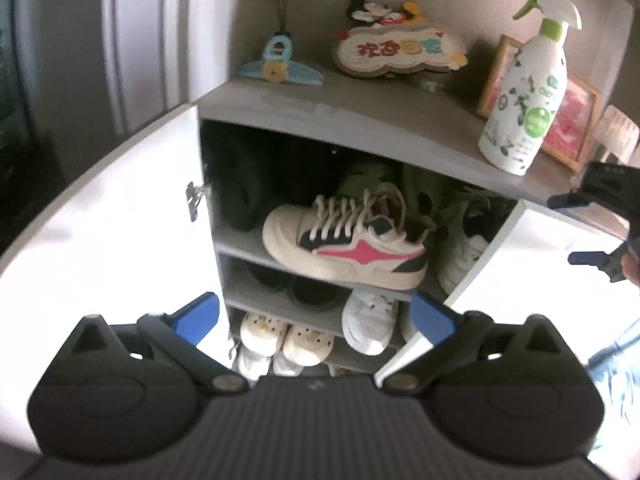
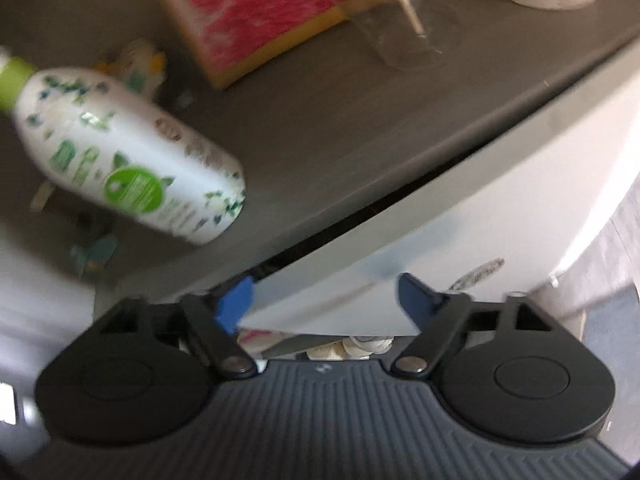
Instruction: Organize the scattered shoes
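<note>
A grey shoe cabinet (image 1: 360, 108) stands with both white doors swung out. On its upper shelf a cream sneaker (image 1: 344, 244) with a pink stripe and dark patches lies sideways, its sole jutting over the shelf edge. Black shoes (image 1: 308, 292) and a white shoe (image 1: 368, 320) fill the shelf below, and cream clogs (image 1: 288, 338) sit under those. My left gripper (image 1: 316, 316) hangs open in front of the shelves, holding nothing. My right gripper (image 2: 326, 302) is open at the top edge of the right door (image 2: 460, 220); that edge lies between its fingers and the pads do not press on it.
On the cabinet top stand a white and green spray bottle (image 1: 524, 96), a framed pink picture (image 1: 572, 128), a cartoon plaque (image 1: 400, 52), a blue clip ornament (image 1: 276, 64) and a clear glass (image 2: 404, 12). The left door (image 1: 100, 220) stretches wide at the left.
</note>
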Demonstrator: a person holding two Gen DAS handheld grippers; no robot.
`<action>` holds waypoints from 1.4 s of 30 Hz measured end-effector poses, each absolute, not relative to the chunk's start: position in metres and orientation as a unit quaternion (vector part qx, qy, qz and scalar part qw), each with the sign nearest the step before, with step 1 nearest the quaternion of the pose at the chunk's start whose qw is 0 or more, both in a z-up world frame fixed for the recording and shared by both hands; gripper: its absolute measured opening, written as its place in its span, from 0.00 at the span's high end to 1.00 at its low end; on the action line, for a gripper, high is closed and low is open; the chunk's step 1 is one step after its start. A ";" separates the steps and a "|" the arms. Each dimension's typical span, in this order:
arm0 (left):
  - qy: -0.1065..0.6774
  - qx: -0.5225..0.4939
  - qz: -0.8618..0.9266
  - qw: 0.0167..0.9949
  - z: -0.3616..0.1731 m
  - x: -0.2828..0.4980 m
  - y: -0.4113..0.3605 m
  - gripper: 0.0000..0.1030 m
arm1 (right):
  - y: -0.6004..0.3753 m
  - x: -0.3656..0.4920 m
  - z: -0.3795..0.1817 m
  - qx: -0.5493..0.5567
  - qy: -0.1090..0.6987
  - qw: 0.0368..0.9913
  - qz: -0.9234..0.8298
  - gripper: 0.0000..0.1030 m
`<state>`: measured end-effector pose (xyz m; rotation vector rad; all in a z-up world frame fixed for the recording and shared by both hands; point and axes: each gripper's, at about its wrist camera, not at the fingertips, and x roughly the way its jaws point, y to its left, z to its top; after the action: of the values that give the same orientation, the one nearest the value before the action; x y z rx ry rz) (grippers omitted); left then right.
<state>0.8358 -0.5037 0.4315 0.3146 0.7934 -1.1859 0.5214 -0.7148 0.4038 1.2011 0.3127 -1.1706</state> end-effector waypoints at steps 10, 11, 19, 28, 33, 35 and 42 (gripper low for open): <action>0.454 0.081 -0.371 0.806 0.425 0.736 -0.418 0.00 | -0.677 0.479 0.392 0.382 0.290 0.808 -0.344 0.18; 0.456 0.079 -0.363 0.809 0.426 0.727 -0.409 0.00 | -0.668 0.474 0.391 0.368 0.298 0.817 -0.329 0.18; 0.442 0.075 -0.334 0.829 0.431 0.645 -0.339 0.00 | -0.574 0.440 0.380 0.314 0.333 0.851 -0.258 0.18; 0.417 0.102 -0.357 0.829 0.419 0.542 -0.268 0.00 | -0.452 0.381 0.370 0.248 0.330 0.883 -0.224 0.18; 0.409 0.093 -0.340 0.841 0.424 0.480 -0.237 0.00 | -0.429 0.343 0.385 0.250 0.324 0.888 -0.210 0.18; 0.408 0.085 -0.328 0.848 0.425 0.456 -0.227 0.00 | -0.424 0.322 0.393 0.237 0.327 0.895 -0.192 0.18; 0.387 0.037 -0.226 0.893 0.402 0.358 -0.202 0.00 | -0.427 0.269 0.377 0.216 0.345 0.907 -0.109 0.18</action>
<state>0.3576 -0.2024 0.4018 0.0775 0.8020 -0.4678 0.2695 -0.4270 0.3766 0.4464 0.7130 -0.2256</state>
